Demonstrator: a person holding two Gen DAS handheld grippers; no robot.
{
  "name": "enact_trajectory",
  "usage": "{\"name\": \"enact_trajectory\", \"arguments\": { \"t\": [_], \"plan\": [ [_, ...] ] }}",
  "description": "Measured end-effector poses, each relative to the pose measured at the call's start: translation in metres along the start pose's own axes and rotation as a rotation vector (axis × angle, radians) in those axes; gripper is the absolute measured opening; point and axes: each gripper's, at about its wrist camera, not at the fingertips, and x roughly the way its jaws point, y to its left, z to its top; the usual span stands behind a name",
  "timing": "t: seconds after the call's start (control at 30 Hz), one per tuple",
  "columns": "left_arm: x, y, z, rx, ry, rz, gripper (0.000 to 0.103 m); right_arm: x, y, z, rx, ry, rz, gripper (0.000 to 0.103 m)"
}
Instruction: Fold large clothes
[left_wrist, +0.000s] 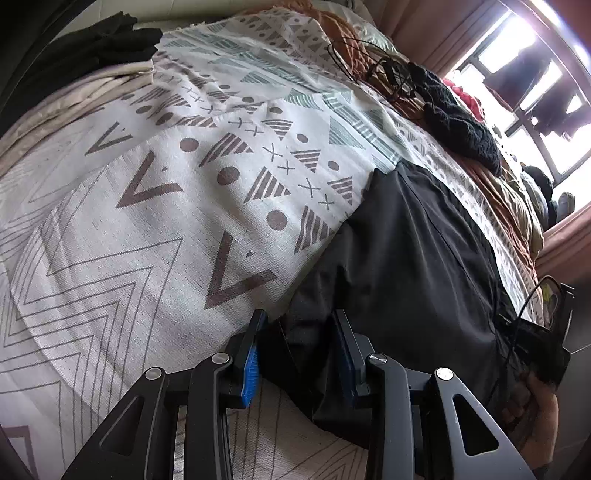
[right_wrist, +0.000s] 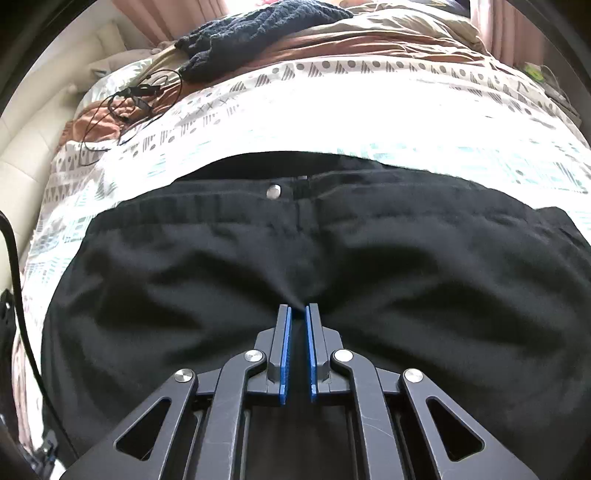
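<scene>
While the black trousers (right_wrist: 295, 258) lie flat across the patterned bedspread (left_wrist: 155, 206):
Left gripper (left_wrist: 299, 325): jaws part-open, black cloth bunched between them near the bed's near edge.
Right gripper (right_wrist: 297, 310): jaws nearly together, over the trousers' middle below the waistband button (right_wrist: 273, 191).

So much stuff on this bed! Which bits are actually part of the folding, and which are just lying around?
Part of the job:
- black trousers
- left gripper
- right gripper

Just lying about:
- dark knitted garment
- tangled black cable
- patterned bedspread
- stack of folded clothes
</scene>
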Motion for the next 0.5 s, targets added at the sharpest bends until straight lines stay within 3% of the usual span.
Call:
{"name": "enact_trajectory", "arguments": {
  "t": [0.23, 0.27, 0.37, 0.5],
  "plan": [
    [-0.001, 0.005, 0.002, -0.027, 0.029, -0.027, 0.037, -0.007, -0.002, 0.0, -0.014, 0.008, 0.017, 0.008],
    [-0.002, 0.007, 0.002, -0.034, 0.034, -0.032, 0.037, -0.01, -0.002, -0.002, -0.015, 0.009, 0.014, 0.012],
    [-0.007, 0.011, 0.002, -0.059, 0.046, -0.043, 0.038, -0.026, -0.003, -0.009, -0.023, -0.013, -0.011, 0.035],
    [-0.014, 0.019, -0.001, -0.106, 0.065, -0.078, 0.041, -0.055, -0.005, -0.021, -0.001, -0.057, 0.021, 0.037]
  ]
}}
